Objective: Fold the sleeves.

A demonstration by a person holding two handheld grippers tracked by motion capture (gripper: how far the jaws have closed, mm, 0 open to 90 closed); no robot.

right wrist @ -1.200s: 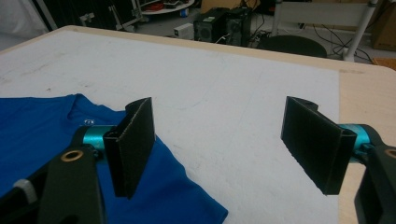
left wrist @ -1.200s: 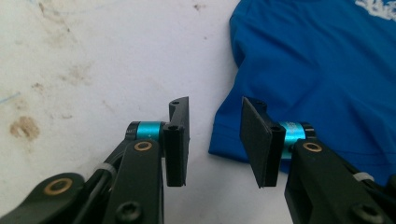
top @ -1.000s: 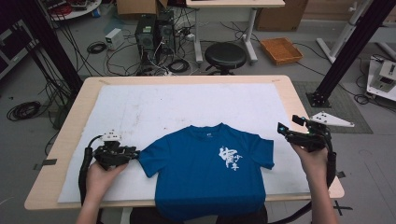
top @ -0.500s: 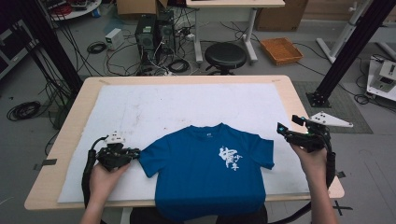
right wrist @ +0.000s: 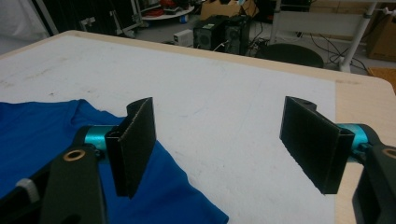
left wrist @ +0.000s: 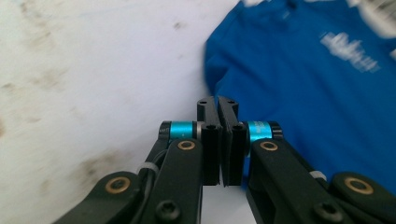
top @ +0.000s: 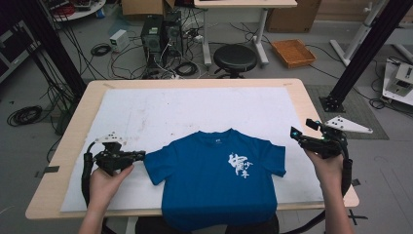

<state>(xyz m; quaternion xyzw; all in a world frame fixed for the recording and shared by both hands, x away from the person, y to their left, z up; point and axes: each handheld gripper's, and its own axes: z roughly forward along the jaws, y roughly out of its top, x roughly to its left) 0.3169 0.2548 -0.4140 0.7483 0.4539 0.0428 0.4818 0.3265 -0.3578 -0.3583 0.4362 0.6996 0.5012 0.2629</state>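
A blue T-shirt (top: pixel 204 180) with white print lies face up on the white mat (top: pixel 195 109), its hem hanging over the table's near edge. My left gripper (top: pixel 141 155) is shut with nothing seen between the jaws, its tips right at the shirt's left sleeve (top: pixel 155 165). In the left gripper view the closed tips (left wrist: pixel 217 103) sit at the edge of the blue cloth (left wrist: pixel 317 79). My right gripper (top: pixel 303 136) stands open just right of the right sleeve (top: pixel 275 158). In the right gripper view the wide gap of that gripper (right wrist: pixel 224 140) has the sleeve (right wrist: pixel 177 196) under its left jaw.
The mat covers most of the wooden table (top: pixel 311 105), with bare stained white surface behind the shirt. On the floor beyond stand a black stool (top: pixel 235 57), computer towers (top: pixel 160 34), loose cables and an orange tray (top: pixel 293 52).
My left gripper has edged slightly right toward the left sleeve. The right gripper and the shirt look the same.
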